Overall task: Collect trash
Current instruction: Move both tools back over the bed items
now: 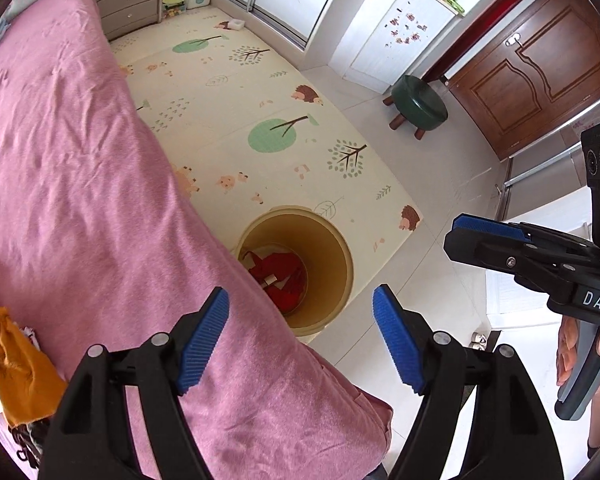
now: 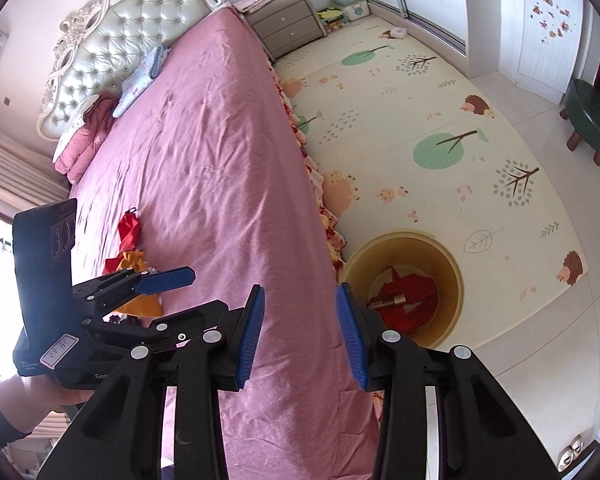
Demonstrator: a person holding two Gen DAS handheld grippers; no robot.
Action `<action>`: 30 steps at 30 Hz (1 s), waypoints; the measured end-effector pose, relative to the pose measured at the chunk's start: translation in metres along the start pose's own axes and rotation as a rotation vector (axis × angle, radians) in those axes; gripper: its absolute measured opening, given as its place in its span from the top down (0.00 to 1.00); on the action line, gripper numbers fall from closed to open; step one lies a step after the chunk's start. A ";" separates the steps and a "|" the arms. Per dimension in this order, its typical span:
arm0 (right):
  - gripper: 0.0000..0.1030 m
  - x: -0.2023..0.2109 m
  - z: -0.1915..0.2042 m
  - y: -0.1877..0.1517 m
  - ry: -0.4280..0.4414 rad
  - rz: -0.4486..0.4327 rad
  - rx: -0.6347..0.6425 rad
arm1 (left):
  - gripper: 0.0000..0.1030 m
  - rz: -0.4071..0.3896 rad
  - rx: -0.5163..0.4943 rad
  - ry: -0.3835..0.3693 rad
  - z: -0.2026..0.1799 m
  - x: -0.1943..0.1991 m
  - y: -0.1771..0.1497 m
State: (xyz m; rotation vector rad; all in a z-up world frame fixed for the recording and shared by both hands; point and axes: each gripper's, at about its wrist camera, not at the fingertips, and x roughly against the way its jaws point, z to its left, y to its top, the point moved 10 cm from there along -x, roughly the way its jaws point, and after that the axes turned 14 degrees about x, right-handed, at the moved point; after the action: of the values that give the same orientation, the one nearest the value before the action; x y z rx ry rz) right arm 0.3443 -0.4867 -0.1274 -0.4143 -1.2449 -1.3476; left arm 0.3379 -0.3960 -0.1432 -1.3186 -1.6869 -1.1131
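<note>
A yellow trash bin point(image 1: 342, 276) stands on the floor beside the bed, with red trash point(image 1: 284, 276) inside; it also shows in the right wrist view point(image 2: 452, 280), holding red trash and a small cylinder point(image 2: 388, 302). My left gripper point(image 1: 300, 340) is open and empty above the bed's edge, near the bin. My right gripper point(image 2: 300, 332) is open and empty over the bed's edge; it appears at the right of the left wrist view point(image 1: 484, 232). An orange pouch point(image 1: 12, 368) and a red cloth point(image 2: 128, 232) lie on the pink bed point(image 2: 204, 140).
A patterned play mat point(image 1: 260, 120) covers the floor by the bed. A green stool point(image 1: 420, 104) stands near a brown door point(image 1: 540, 72). A grey nightstand point(image 1: 128, 8) and white wardrobes point(image 1: 396, 24) line the far wall. Pillows point(image 2: 84, 140) lie by the headboard.
</note>
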 end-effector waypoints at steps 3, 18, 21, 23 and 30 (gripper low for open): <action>0.63 0.000 0.040 0.005 0.012 0.000 0.064 | 0.26 -0.043 0.057 0.008 0.031 0.033 -0.011; 0.63 -0.060 0.252 -0.025 0.196 0.082 0.208 | 0.25 -0.172 0.366 0.140 0.235 0.149 -0.107; 0.63 -0.079 0.285 -0.044 0.216 0.115 0.228 | 0.25 -0.174 0.425 0.173 0.276 0.158 -0.133; 0.63 -0.092 0.303 -0.054 0.219 0.136 0.235 | 0.24 -0.173 0.462 0.192 0.303 0.163 -0.149; 0.63 -0.133 0.351 -0.066 0.216 0.169 0.268 | 0.24 -0.179 0.549 0.243 0.380 0.169 -0.181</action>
State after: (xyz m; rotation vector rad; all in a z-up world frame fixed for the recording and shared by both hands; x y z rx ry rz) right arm 0.1701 -0.1473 -0.1375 -0.1755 -1.1627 -1.0364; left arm 0.1143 -0.0026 -0.1681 -0.6732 -1.7775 -0.7827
